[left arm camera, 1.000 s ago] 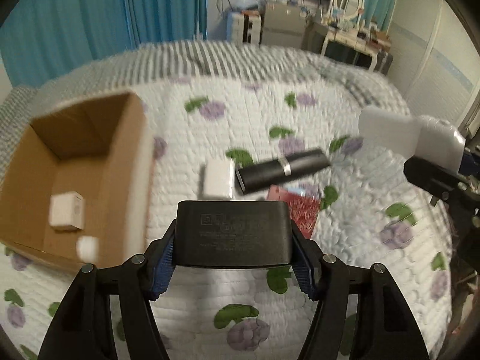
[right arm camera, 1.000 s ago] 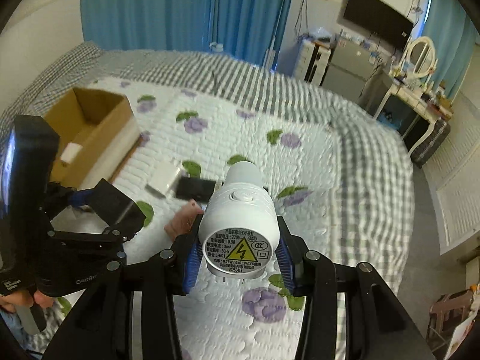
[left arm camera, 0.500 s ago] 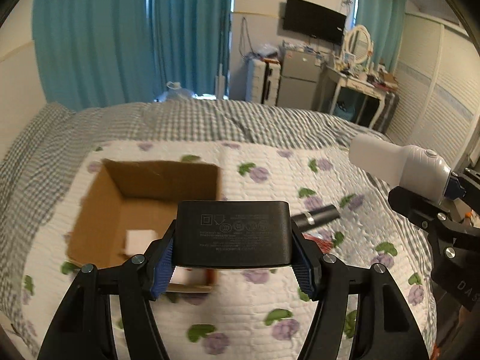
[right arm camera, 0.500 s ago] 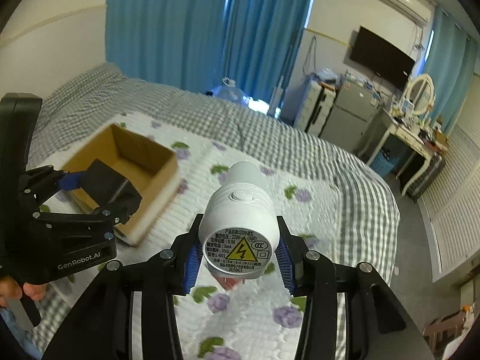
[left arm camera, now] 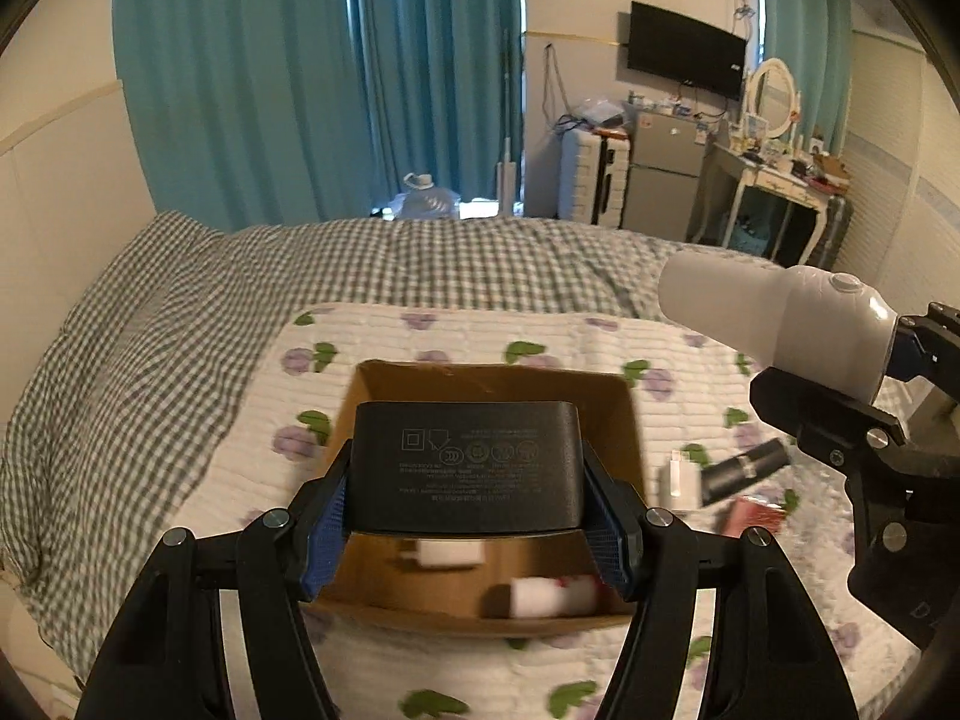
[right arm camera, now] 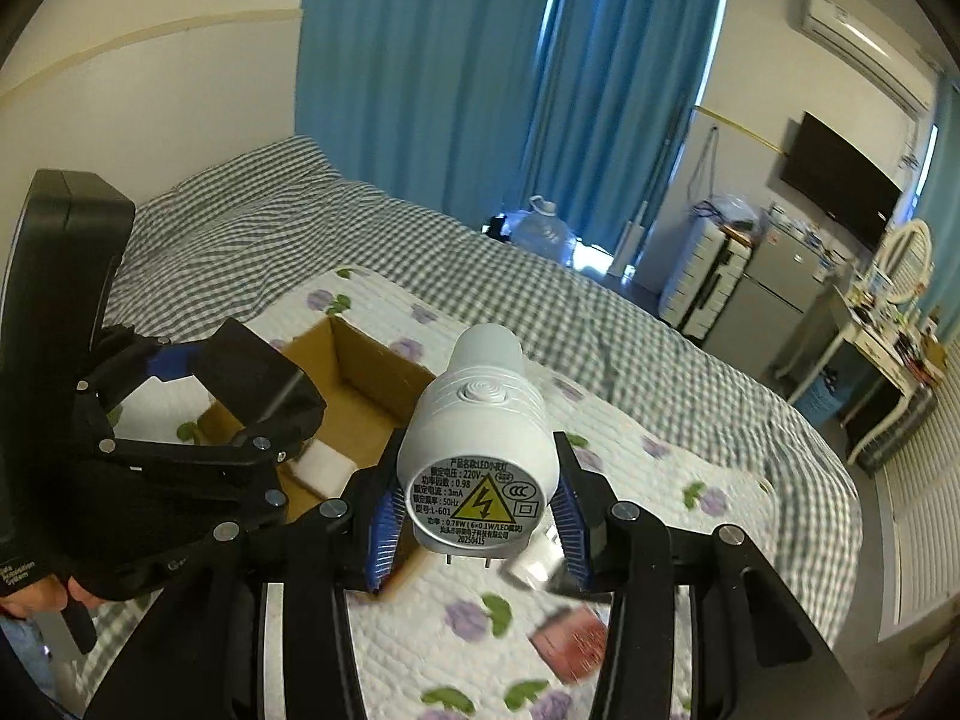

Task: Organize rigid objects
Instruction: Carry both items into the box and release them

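Note:
My left gripper (left arm camera: 467,507) is shut on a black power adapter (left arm camera: 467,468) and holds it above the open cardboard box (left arm camera: 627,420) on the bed. The box holds a white plug (left arm camera: 450,552) and a small white bottle (left arm camera: 555,595). My right gripper (right arm camera: 477,519) is shut on a white LED night light (right arm camera: 477,444), held in the air to the right of the box (right arm camera: 360,372); it also shows in the left wrist view (left arm camera: 774,318). The left gripper with the adapter (right arm camera: 258,378) shows at the left of the right wrist view.
On the floral quilt (left arm camera: 420,336) right of the box lie a white charger (left arm camera: 681,483), a black tube-shaped object (left arm camera: 744,471) and a red packet (left arm camera: 753,516). The packet also shows in the right wrist view (right arm camera: 570,639). A checked blanket (left arm camera: 150,312) covers the far side of the bed.
Both grippers have swung left and tilted up, each still holding its object. The box has come from the left to directly under the adapter. The loose items have slid to the right of the view.

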